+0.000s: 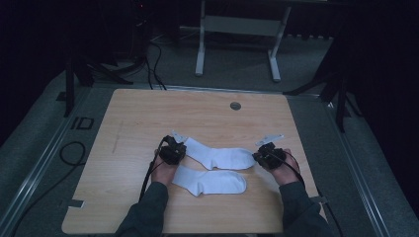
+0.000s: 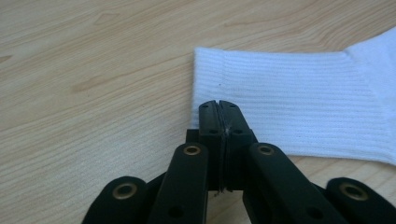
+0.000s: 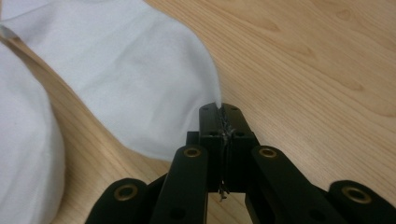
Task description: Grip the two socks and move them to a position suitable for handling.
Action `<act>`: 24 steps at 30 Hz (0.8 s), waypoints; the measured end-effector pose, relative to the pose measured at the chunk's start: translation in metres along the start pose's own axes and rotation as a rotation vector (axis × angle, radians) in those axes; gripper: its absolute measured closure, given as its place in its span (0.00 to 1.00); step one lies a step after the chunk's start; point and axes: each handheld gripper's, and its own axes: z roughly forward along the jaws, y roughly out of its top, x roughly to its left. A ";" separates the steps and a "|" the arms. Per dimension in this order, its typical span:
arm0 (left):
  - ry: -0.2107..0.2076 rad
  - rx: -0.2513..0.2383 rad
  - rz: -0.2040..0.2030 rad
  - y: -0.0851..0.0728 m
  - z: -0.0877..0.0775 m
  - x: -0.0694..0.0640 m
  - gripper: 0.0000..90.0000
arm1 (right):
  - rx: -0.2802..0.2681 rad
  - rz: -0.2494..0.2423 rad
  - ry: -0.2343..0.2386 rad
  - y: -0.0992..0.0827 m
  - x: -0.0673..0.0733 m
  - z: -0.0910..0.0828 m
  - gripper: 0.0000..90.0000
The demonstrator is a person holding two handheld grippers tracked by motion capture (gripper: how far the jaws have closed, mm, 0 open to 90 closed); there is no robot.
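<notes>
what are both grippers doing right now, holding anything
Left gripper: closed, fingers pinching the cuff edge of the far sock.
Right gripper: closed, fingers pinching the toe end of the same sock.

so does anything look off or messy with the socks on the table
Nothing stands out. The far sock lies flat, its cuff pinched by the left gripper and its toe by the right gripper. The near sock lies flat beside it on the table. No damage or spills.

White ribbed socks point(image 1: 220, 157) (pale wood-grain table point(image 1: 128, 123)); black claws.
</notes>
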 end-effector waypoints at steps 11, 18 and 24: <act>-0.041 -0.040 -0.029 -0.010 -0.028 0.003 0.93 | 0.032 0.016 -0.026 -0.013 -0.011 0.000 0.97; -0.085 -0.021 -0.027 -0.025 -0.050 0.005 0.90 | 0.055 0.030 -0.039 -0.024 -0.021 -0.001 0.97; -0.097 -0.020 -0.037 -0.045 -0.067 0.007 0.89 | 0.083 0.045 -0.050 -0.033 -0.027 0.000 0.97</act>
